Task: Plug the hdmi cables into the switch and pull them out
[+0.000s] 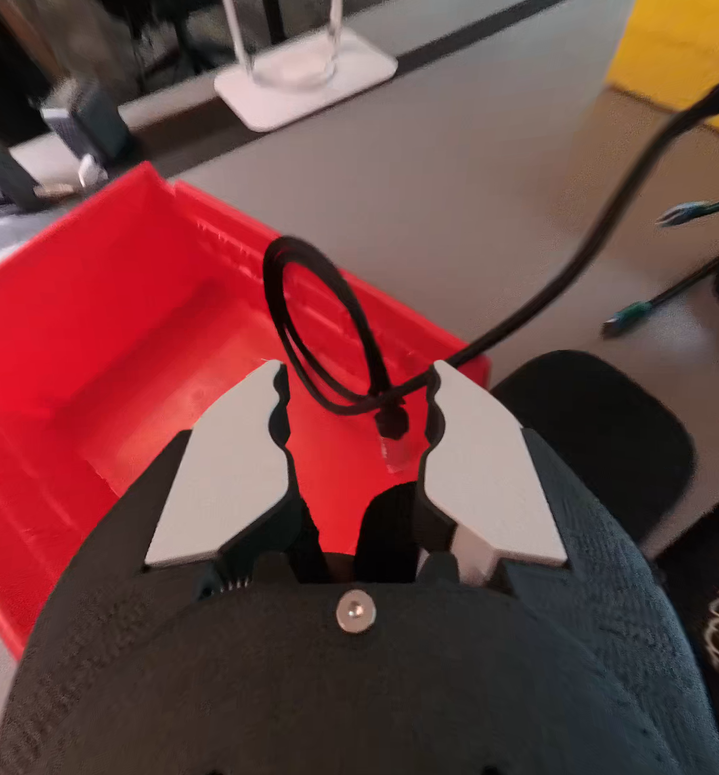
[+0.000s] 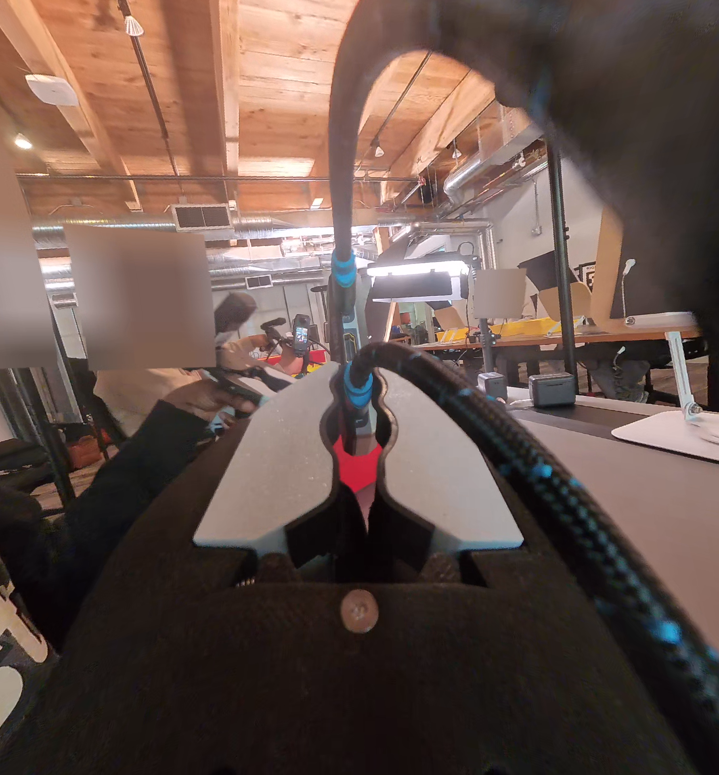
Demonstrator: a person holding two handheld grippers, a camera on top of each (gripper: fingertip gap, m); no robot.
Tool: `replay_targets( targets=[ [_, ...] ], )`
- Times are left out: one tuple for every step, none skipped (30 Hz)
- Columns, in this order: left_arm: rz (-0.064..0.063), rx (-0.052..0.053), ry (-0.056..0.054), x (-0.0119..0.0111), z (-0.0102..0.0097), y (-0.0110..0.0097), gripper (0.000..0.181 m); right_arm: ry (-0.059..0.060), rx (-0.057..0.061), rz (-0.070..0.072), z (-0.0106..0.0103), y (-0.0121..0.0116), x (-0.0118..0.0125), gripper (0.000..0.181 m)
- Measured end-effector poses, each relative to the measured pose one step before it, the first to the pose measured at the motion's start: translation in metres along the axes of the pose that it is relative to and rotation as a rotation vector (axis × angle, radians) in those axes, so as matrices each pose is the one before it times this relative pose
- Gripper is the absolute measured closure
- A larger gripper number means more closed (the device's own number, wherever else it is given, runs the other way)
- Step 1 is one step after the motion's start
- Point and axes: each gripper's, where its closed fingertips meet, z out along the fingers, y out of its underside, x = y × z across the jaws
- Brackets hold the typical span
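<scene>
Cable plug clamped, other jaws spread
Right hand-held gripper (image 2: 355,392) grasps a blue-banded cable plug (image 2: 356,388); left hand-held gripper (image 1: 355,379) released above the red bin (image 1: 97,335).

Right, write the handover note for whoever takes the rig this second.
Left gripper: open, empty, above the red bin. A thin black coiled cable lies in the bin under it.
Right gripper: shut on the blue-banded cable plug, raised; its braided cable loops past the camera.
Two more plugs lie on the grey table.
The switch is not in view, so I cannot tell which plugging is done. Find it first.
</scene>
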Motion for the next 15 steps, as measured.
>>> replay_targets(
  targets=[
    [-0.0207,-0.0128,0.0028,-0.00507,0.01037,0.00352,0.121,-0.0001,0.0003,-0.0034,0.00007,-0.00007,-0.00008,0.17],
    [-0.0322,0.0025,0.0187,-0.002,0.00943,-0.00011,0.126,-0.0004,-0.0003,-0.0007,0.00003,0.00018,-0.00008,0.17],
    [-0.0311,0.0159,0.0365,0.00148,0.00772,-0.00246,0.129,-0.0014,-0.0016,0.0025,0.00011,0.00037,-0.00002,0.17],
    [-0.0252,0.0286,0.045,0.00357,0.00611,-0.00415,0.133,-0.0024,-0.0035,0.004,0.00016,0.0007,-0.00033,0.17],
    [-0.0217,0.0221,0.0389,0.00372,0.00511,-0.0031,0.139,-0.0024,-0.0039,0.0034,0.00041,0.00087,-0.00026,0.17],
    [-0.0065,-0.0013,0.029,0.00263,0.004,0.00035,0.15,-0.0033,-0.0059,0.0029,0.0004,0.00111,-0.00054,0.17],
    [0.006,-0.0079,0.0093,0.00025,0.00187,0.00088,0.167,-0.0027,-0.0081,0.0013,0.00052,0.00137,-0.00074,0.17],
    [0.003,0.0083,-0.0309,-0.00425,-0.00157,-0.00205,0.171,-0.0008,-0.0081,-0.004,0.00056,0.00166,-0.00046,0.17],
    [0.0066,0.0228,-0.0684,-0.00799,-0.0052,-0.00512,0.172,-0.0039,-0.0152,-0.0053,0.00098,0.00299,-0.00094,0.17],
    [0.0169,0.0441,-0.0683,-0.00645,-0.00862,-0.00904,0.173,-0.0084,-0.0199,-0.0026,0.00168,0.00418,-0.00154,0.166],
    [0.0348,0.0698,-0.0607,-0.00345,-0.01127,-0.01401,0.174,-0.0139,-0.0228,-0.0001,0.00197,0.00414,-0.00254,0.168],
    [0.0583,0.0882,-0.0605,-0.00112,-0.01302,-0.01819,0.174,-0.0177,-0.0155,-0.0051,0.00163,0.00238,-0.00345,0.168],
    [0.0785,0.1001,-0.0647,0.00015,-0.01369,-0.0213,0.174,-0.0185,0.0069,-0.0122,0.00079,-0.00127,-0.00403,0.17],
    [0.0868,0.1087,-0.0656,0.00091,-0.01303,-0.02396,0.174,-0.0225,0.0368,-0.01,-0.00074,-0.00551,-0.00432,0.169],
    [0.0776,0.106,-0.0479,0.00331,-0.01098,-0.02418,0.174,-0.0285,0.0544,-0.0067,-0.00228,-0.00862,-0.00467,0.169]
  ],
)
